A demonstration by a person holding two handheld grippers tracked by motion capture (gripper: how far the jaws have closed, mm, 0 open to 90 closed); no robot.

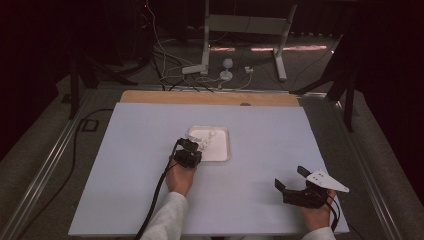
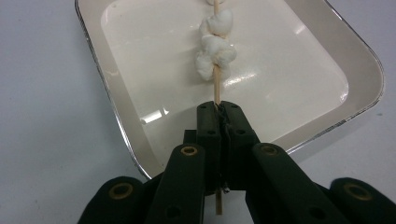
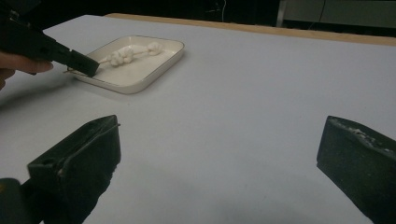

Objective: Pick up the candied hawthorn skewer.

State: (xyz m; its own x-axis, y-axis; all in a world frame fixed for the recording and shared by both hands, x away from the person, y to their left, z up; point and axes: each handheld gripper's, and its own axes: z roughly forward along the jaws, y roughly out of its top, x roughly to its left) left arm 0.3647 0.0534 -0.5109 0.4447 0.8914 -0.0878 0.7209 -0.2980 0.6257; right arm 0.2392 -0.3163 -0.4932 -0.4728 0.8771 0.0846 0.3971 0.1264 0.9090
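A white tray (image 1: 222, 150) sits near the middle of the pale table. Over it lies a thin wooden skewer (image 2: 216, 86) threaded with white marshmallow pieces (image 2: 215, 49); the same pieces (image 3: 122, 56) and the tray (image 3: 154, 70) show at upper left in the right gripper view. My left gripper (image 1: 191, 146) is shut on the skewer's near end at the tray's near-left rim (image 2: 112, 98); its jaws are pressed together with the stick between them. My right gripper (image 1: 291, 177) rests open near the table's front right, jaws wide apart (image 3: 219, 163) with nothing between.
A wooden strip (image 1: 210, 97) runs along the table's far edge. Beyond it, on the floor, stand white stand legs (image 1: 205, 50) and loose cables (image 1: 170, 70). A black cable (image 1: 157, 195) trails from the left gripper toward the front edge.
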